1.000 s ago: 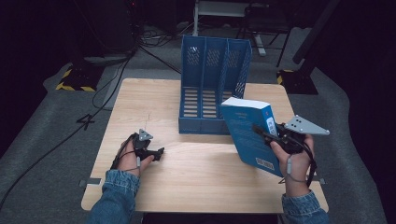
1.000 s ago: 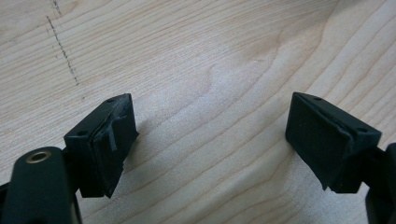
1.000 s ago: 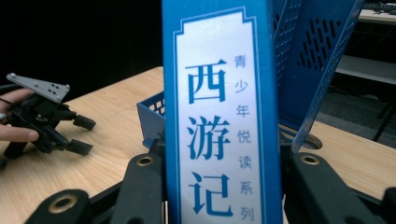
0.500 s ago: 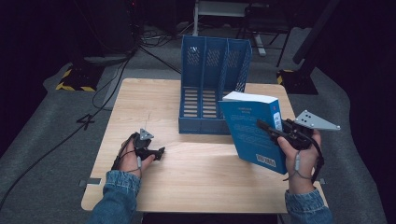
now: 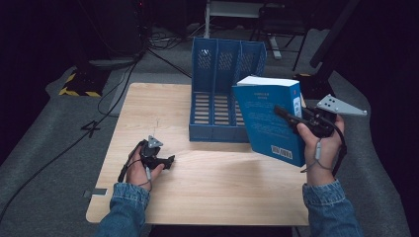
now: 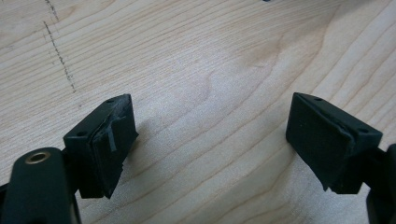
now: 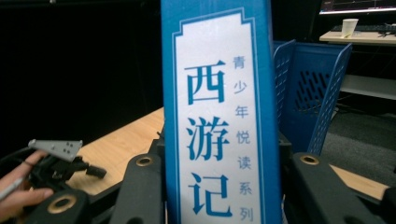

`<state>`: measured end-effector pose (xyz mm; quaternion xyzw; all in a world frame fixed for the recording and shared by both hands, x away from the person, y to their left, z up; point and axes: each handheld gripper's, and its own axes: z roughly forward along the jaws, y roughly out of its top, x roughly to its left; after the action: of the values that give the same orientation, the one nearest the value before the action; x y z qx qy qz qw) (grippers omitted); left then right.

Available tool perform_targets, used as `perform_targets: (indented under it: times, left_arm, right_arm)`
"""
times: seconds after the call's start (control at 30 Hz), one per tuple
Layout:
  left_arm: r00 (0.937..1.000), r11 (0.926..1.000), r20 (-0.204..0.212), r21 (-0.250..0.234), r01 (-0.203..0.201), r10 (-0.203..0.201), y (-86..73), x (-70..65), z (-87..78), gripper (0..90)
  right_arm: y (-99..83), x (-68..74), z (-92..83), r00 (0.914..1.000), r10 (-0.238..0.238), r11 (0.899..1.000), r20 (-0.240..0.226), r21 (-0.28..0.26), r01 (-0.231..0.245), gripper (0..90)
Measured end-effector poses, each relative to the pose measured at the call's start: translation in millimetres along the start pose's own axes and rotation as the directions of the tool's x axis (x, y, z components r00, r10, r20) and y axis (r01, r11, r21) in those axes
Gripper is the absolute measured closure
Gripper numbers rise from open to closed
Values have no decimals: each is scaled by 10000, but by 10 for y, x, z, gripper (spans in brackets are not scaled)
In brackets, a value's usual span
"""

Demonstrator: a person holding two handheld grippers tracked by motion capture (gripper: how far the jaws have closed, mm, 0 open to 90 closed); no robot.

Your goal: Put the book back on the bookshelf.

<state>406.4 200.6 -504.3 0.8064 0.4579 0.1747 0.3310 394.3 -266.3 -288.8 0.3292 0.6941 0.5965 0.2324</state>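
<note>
Book lifted off the light wooden table (image 5: 207,197), ready for the blue plastic three-slot file rack (image 5: 225,94).

Compared with a second ago, my right gripper (image 5: 296,118) has carried the thick blue paperback book (image 5: 269,123) higher, now upright in the air just in front of the rack's right slot, so I judge slotting comes next. Its jaws are clamped on the book by the spine, which reads 西游记 and 青少年悦读系列. My left gripper (image 5: 165,161) rests on the table, jaws spread, holding nothing.

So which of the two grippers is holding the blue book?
The right gripper, lifted above the table, clamps the blue book. The left gripper rests low, jaws open and empty.
</note>
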Motion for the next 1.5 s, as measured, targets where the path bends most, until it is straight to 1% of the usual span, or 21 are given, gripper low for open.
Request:
perform_targets:
  times: [0.13,0.23,0.27,0.3,0.5,0.6,0.67,0.77,0.9,0.93,1.1,1.17,1.23,1.37,1.5]
  left_arm:
    - [10000,10000,9,2,-1,1,0,1,0,166]
    - [10000,10000,13,1,-2,2,2,1,1,165]
    - [10000,10000,14,7,-10,10,3,1,2,165]
    - [10000,10000,32,12,-28,28,4,2,3,165]
    - [10000,10000,60,-5,36,-36,8,-3,9,166]
    - [10000,10000,60,-5,35,-35,8,-4,9,166]
    - [10000,10000,51,4,19,-19,8,-4,7,167]
    - [10000,10000,51,22,12,-13,9,-6,7,167]
    - [10000,10000,58,-1,-2,2,17,-10,18,166]
    - [9999,10000,97,27,-48,48,21,-7,18,166]
    - [9999,10000,92,11,-52,52,23,-14,22,166]
    - [9999,9999,121,4,-108,108,23,-15,22,167]
    - [9998,9999,138,2,-125,125,23,-14,22,166]
    - [9996,9999,258,12,-126,126,28,-6,26,164]
    - [9997,9999,221,-6,-140,140,28,-9,29,163]
  right_arm:
    - [105,-77,65,9997,232,9995,9,-193,-232,619]
    - [171,-121,102,9997,245,9993,100,-289,-242,618]
    - [201,-149,113,9994,276,9988,205,-414,-268,618]
    - [201,-149,113,9994,276,9988,205,-414,-268,618]
    - [265,-286,177,9960,844,9935,279,-793,-820,618]
    - [305,-338,237,9946,975,9918,344,-863,-942,619]
    - [332,-383,304,9943,992,9918,384,-845,-957,618]
    - [350,-447,398,9920,1170,9898,467,-872,-1127,618]
    - [362,-552,547,9840,1675,9815,605,-1043,-1607,618]
    - [368,-575,582,9826,1738,9803,654,-1067,-1663,618]
    - [423,-681,756,9799,1721,9818,1006,-990,-1623,618]
    - [445,-721,813,9769,1809,9803,1137,-1006,-1698,617]
    - [460,-766,862,9724,1960,9774,1265,-1049,-1833,617]
    - [489,-854,948,9606,2371,9683,1454,-1158,-2215,617]
    - [466,-932,1043,9457,2814,9566,1624,-1258,-2630,616]
